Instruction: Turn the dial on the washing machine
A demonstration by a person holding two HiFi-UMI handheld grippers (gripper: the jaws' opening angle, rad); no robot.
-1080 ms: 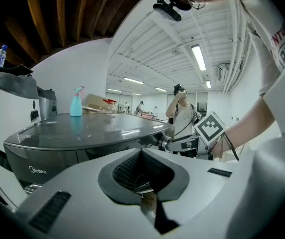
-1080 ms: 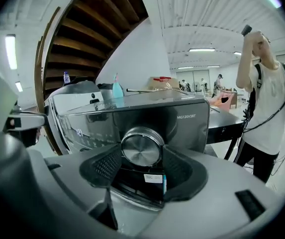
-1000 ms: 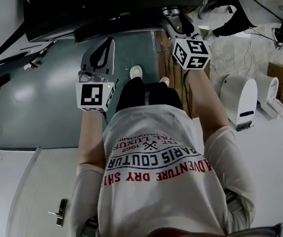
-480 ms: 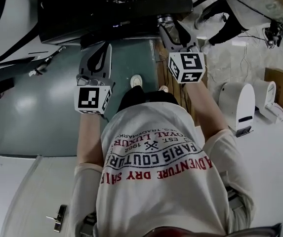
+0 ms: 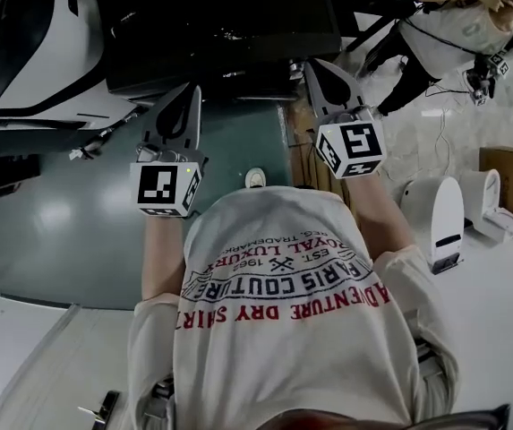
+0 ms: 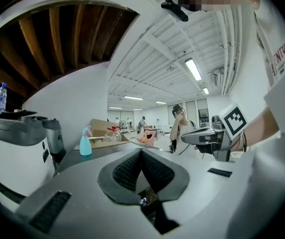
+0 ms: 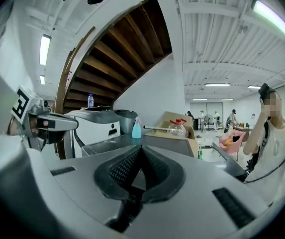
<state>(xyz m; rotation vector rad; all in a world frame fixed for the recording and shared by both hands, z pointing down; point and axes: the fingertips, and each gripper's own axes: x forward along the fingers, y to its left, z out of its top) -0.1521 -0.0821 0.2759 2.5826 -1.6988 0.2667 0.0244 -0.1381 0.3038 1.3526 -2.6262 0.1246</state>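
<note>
Left gripper (image 5: 190,97): jaws pressed together, nothing between, over green floor (image 5: 50,213)
Right gripper (image 5: 317,68): jaws pressed together, nothing between, beside dark appliance (image 5: 220,25)

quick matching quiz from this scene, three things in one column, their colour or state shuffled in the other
Things:
1. spray bottle
2. box
3. left gripper

Colour or state:
a. shut, nothing between its jaws
b. brown
c. light blue

Pairs: 1-c, 2-b, 3-a
</note>
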